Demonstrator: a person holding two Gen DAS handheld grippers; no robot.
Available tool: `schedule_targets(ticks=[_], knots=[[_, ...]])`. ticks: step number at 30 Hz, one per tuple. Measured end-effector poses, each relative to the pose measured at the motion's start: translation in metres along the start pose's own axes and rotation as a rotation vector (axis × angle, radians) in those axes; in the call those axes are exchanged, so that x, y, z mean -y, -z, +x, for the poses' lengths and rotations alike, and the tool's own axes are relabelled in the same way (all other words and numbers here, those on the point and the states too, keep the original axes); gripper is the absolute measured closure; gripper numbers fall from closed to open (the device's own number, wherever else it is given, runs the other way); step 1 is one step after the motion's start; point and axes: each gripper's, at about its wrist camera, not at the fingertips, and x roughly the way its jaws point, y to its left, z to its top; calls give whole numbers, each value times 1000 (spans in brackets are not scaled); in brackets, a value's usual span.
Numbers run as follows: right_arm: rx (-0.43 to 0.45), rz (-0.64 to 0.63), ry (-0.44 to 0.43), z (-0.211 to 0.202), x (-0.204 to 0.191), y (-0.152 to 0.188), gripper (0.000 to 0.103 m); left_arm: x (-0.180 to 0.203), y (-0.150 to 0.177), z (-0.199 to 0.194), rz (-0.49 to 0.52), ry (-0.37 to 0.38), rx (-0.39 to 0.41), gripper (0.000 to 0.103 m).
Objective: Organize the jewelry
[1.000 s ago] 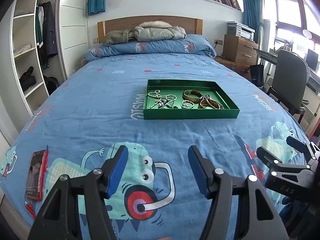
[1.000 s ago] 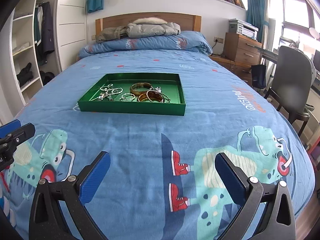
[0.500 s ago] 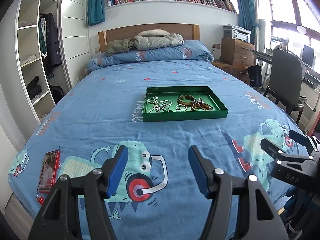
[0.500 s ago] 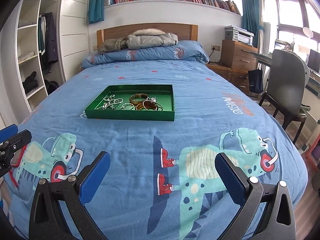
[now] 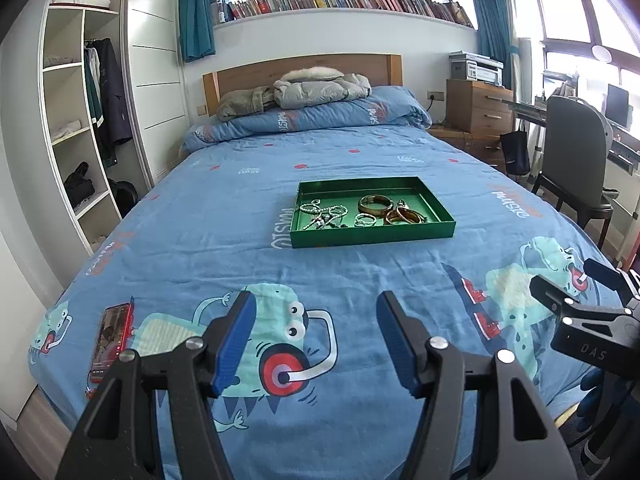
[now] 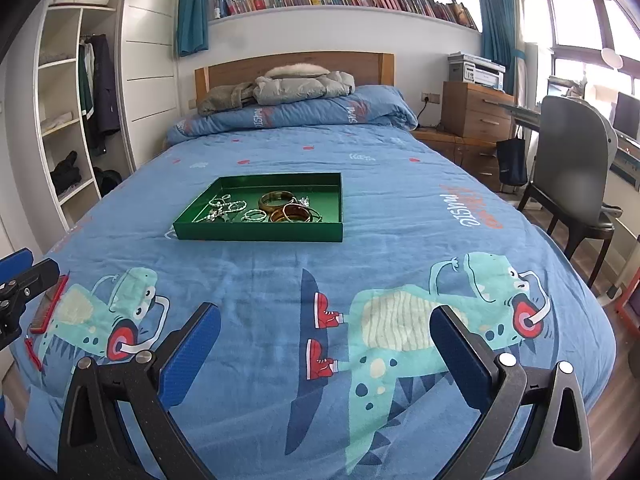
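Note:
A shallow green tray point(image 5: 372, 234) point(image 6: 260, 231) lies in the middle of the blue bed. Inside it are bead necklaces point(image 5: 322, 214) point(image 6: 224, 208), amber bangles point(image 5: 376, 203) point(image 6: 276, 199) point(image 6: 294, 214) and small silver rings point(image 5: 365, 221) point(image 6: 255, 215). My left gripper point(image 5: 314, 340) stands open over the foot of the bed, well short of the tray, with nothing between its blue pads. My right gripper point(image 6: 326, 354) is open wider, also empty, near the bed's foot. Each gripper shows at the edge of the other's view.
A red phone point(image 5: 111, 342) point(image 6: 48, 310) lies at the bed's near left corner. Jackets point(image 5: 316, 90) rest on the folded duvet by the headboard. Open shelves point(image 5: 72, 132) stand left; a grey chair point(image 5: 572, 164), a wooden dresser point(image 5: 478, 108) and a desk stand right.
Both grippers have drawn back from the tray and risen a little, so the tray looks smaller and farther. Their jaws have kept the same opening.

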Motion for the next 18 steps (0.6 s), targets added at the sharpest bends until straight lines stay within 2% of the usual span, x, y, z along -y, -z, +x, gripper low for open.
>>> schedule_targets(ticks=[18], knots=[[14,3,-19,-17,9,5,0,8,7,-13,0,-10,-24,42]])
